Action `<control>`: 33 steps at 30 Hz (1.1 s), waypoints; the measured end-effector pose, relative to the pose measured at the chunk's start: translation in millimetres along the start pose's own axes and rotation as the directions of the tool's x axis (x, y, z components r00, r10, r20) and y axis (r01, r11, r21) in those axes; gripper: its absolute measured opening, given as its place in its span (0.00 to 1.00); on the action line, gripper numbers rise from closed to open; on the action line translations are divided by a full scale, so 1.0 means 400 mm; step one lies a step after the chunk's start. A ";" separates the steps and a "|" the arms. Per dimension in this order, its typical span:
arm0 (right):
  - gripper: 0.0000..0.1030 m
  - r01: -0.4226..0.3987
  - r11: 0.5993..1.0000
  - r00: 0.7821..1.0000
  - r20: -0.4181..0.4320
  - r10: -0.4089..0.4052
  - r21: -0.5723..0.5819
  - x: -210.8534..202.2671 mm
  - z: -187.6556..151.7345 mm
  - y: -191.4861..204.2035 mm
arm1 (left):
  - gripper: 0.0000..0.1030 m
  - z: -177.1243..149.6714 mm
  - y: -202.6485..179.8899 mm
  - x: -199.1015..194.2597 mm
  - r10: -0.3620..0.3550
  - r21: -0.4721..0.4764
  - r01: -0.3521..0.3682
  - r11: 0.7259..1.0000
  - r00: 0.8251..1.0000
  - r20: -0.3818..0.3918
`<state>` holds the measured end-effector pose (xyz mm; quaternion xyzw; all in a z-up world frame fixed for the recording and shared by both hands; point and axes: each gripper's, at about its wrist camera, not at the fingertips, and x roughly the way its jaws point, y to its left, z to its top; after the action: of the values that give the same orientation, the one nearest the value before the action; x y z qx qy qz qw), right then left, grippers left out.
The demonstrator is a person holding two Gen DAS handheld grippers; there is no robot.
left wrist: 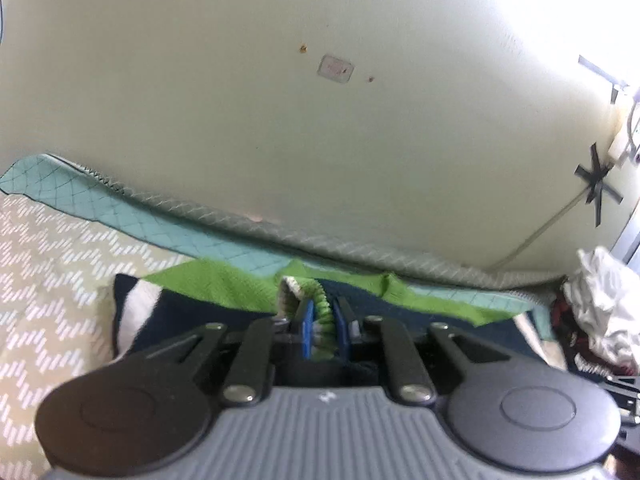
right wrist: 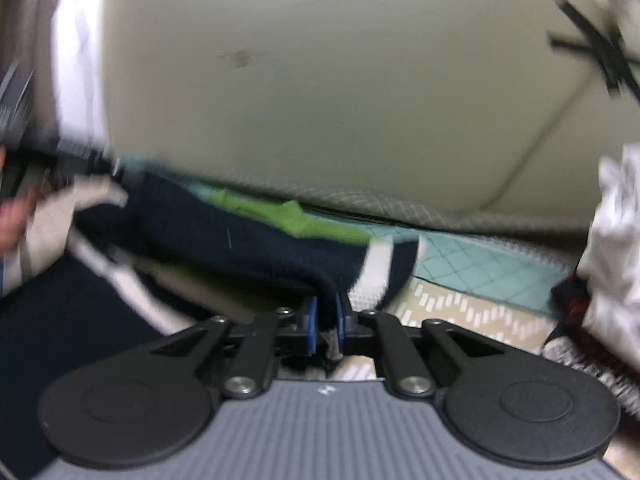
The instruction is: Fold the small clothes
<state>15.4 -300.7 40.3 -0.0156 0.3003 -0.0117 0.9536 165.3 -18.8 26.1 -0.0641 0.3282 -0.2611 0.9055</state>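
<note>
While the small navy, green and white knitted garment (left wrist: 224, 292) is spread across the chevron-patterned beige bedcover (left wrist: 48, 264), its gathered green ribbed edge (left wrist: 322, 312) is pinched between the blue pads of the left gripper (left wrist: 323, 330), whose jaws are nearly closed on it. In the right wrist view the right gripper (right wrist: 325, 326) is seen clamped on a dark navy fold of the same garment, just beside its white stripe (right wrist: 376, 268). A quilted teal blanket (left wrist: 120, 208) is laid along the far side, against a cream wall (left wrist: 320, 120). A pile of crumpled white cloth (left wrist: 604, 300) is heaped at the right. A small rectangular wall plate (left wrist: 336, 68) is visible, but no writing on it can be read. A tiny pale logo (left wrist: 325, 397) is stamped on the grey ribbed gripper body, illegible.
</note>
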 end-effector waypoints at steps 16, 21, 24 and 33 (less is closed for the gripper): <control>0.59 -0.067 0.852 0.997 0.001 0.078 0.520 0.138 0.047 -0.209 | 0.12 -0.039 0.020 0.087 0.031 0.011 -0.030 0.999 0.998 -0.053; 0.00 0.020 0.825 0.999 0.015 -0.035 0.565 0.155 0.049 -0.210 | 0.10 -0.028 0.001 0.104 0.026 0.034 -0.026 0.999 0.999 -0.022; 0.00 0.065 0.806 0.997 -0.014 -0.071 0.589 0.155 0.024 -0.211 | 0.11 -0.038 -0.007 0.144 0.073 0.070 -0.070 0.995 0.996 -0.052; 0.40 0.036 0.815 0.995 0.053 -0.081 0.578 0.040 0.021 -0.184 | 0.18 -0.044 0.035 0.019 0.140 0.080 -0.140 0.987 0.990 0.011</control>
<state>32.5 -374.5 40.6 0.2638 0.2461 -0.1307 0.9234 165.3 -9.7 4.0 -0.0049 0.3188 -0.2096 0.9243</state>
